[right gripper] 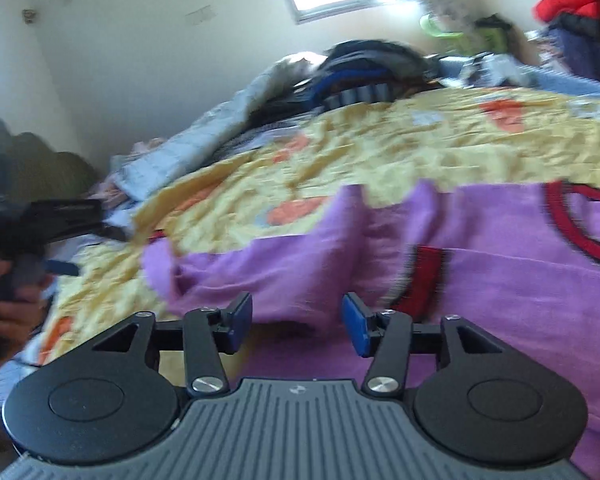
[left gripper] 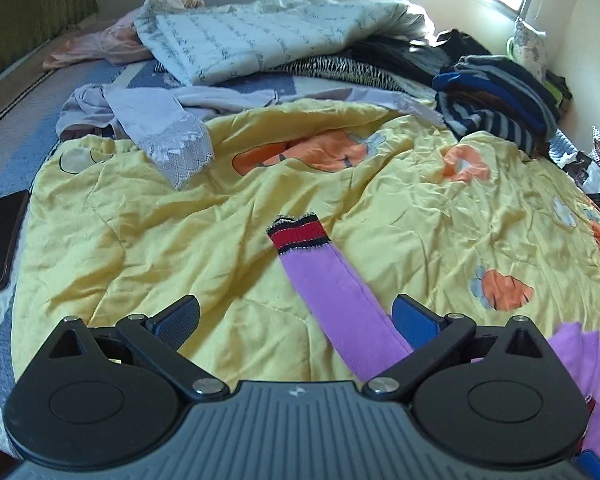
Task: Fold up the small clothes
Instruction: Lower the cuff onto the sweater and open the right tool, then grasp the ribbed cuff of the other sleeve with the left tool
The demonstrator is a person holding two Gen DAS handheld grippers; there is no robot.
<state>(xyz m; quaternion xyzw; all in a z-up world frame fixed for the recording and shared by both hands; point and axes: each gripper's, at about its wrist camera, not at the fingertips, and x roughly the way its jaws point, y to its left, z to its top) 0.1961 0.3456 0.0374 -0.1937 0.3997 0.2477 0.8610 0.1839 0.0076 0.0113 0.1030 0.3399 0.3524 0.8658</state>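
Observation:
A small purple sweater with red and black trim lies on a yellow quilt (left gripper: 148, 240). In the left wrist view its sleeve (left gripper: 332, 300) runs forward between my fingers, ending in a red cuff (left gripper: 298, 236). My left gripper (left gripper: 300, 320) is open wide, with the sleeve lying close to the right finger. In the blurred right wrist view the sweater body (right gripper: 480, 280) fills the right half, with its red collar (right gripper: 580, 232) at far right. My right gripper (right gripper: 298, 320) is open just above the sweater's near edge. The left gripper (right gripper: 60, 216) shows at far left.
A pale lilac garment with lace trim (left gripper: 168, 136) lies at the quilt's far left. A white quilted blanket (left gripper: 260, 36) and a stack of dark folded clothes (left gripper: 500, 92) sit at the back. A black phone (left gripper: 2, 236) lies at the left bed edge.

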